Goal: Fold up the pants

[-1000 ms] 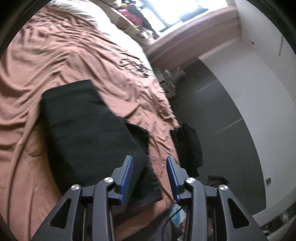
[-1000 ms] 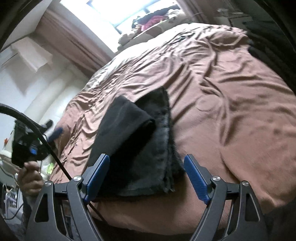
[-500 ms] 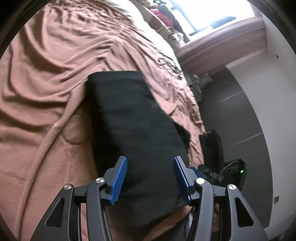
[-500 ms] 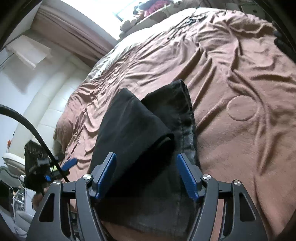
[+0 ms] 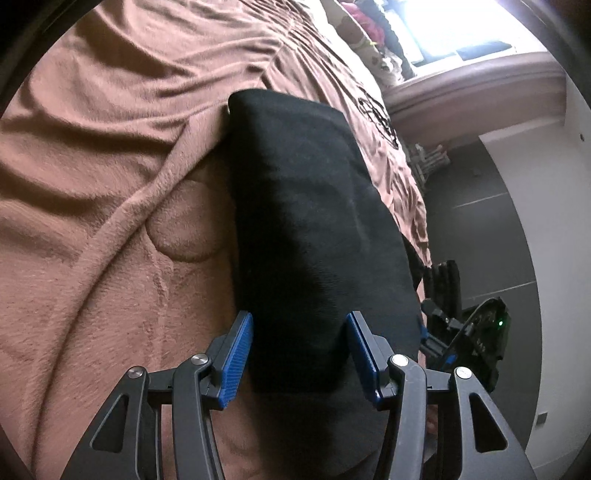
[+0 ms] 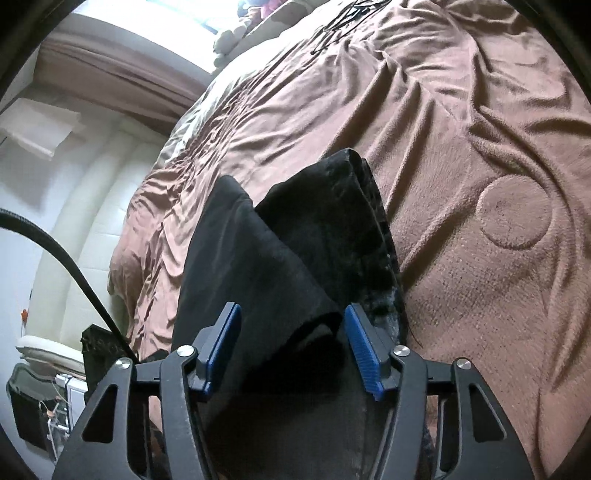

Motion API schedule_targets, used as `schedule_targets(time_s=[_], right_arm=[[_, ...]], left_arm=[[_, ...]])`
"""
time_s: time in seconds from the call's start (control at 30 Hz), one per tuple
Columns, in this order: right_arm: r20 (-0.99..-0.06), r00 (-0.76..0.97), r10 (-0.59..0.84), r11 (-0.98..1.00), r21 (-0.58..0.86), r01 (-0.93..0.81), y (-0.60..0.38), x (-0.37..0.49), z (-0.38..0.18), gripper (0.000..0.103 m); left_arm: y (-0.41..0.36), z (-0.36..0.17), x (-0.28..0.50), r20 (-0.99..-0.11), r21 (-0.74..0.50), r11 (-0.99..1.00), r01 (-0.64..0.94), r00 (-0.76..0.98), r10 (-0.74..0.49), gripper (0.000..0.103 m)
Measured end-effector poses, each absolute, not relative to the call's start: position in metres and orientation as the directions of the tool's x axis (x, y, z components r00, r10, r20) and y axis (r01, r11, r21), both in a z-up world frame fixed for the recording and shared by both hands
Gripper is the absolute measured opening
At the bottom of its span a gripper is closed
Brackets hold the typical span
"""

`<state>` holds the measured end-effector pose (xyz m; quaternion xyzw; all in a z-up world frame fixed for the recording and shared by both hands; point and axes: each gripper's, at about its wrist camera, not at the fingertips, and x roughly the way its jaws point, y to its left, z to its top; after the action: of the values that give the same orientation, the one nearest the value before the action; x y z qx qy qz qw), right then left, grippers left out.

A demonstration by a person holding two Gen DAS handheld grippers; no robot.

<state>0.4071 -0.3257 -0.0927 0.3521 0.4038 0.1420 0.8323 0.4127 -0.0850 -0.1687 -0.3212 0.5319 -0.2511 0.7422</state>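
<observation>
Black pants [image 5: 314, 236] are lying folded on the brown blanket [image 5: 92, 206]. Over the pants, the left gripper [image 5: 299, 343] is hanging part-open, and the right gripper [image 6: 291, 339], its jaws just closing, is gaping around a fold.

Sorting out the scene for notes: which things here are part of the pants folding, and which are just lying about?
Part of the job: black pants, left gripper, right gripper.
Lying about: brown blanket, black cable, window clutter.

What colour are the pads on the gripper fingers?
Blue pads on black fingers, clearest in the left wrist view.
</observation>
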Motion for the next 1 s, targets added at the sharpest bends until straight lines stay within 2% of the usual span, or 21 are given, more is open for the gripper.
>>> schedule_targets(time_s=[0.1,0.17,0.27,0.43,0.53,0.83,1.0], right_arm=[[-0.587,0.626,0.513,0.718,0.693,0.062,-0.326,0.412,-0.092,0.034],[-0.599,0.625,0.500,0.730,0.680,0.068,-0.326,0.412,-0.090,0.018],[-0.582,0.634,0.510,0.736,0.676,0.029,-0.322,0.405,-0.079,0.012],[-0.518,0.663,0.540,0.733,0.677,-0.067,-0.317,0.382,-0.046,0.009],[-0.512,0.681,0.524,0.748,0.659,-0.081,-0.315,0.366,-0.034,0.009],[-0.456,0.729,0.511,0.744,0.660,-0.108,-0.320,0.297,-0.019,0.008],[-0.457,0.744,0.487,0.745,0.662,-0.081,-0.333,0.258,-0.025,0.008]], left_arm=[[-0.088,-0.171,0.414,-0.628,-0.745,0.667,0.031,0.304,-0.716,0.054],[-0.090,-0.172,0.413,-0.630,-0.743,0.668,0.031,0.302,-0.715,0.054],[-0.093,-0.170,0.413,-0.638,-0.735,0.677,0.034,0.301,-0.708,0.054],[-0.101,-0.165,0.411,-0.650,-0.724,0.689,0.037,0.299,-0.699,0.054],[-0.105,-0.162,0.409,-0.654,-0.718,0.694,0.041,0.301,-0.694,0.054],[-0.123,-0.150,0.405,-0.660,-0.706,0.704,0.080,0.289,-0.694,0.054],[-0.137,-0.144,0.404,-0.662,-0.698,0.707,0.114,0.274,-0.698,0.054]])
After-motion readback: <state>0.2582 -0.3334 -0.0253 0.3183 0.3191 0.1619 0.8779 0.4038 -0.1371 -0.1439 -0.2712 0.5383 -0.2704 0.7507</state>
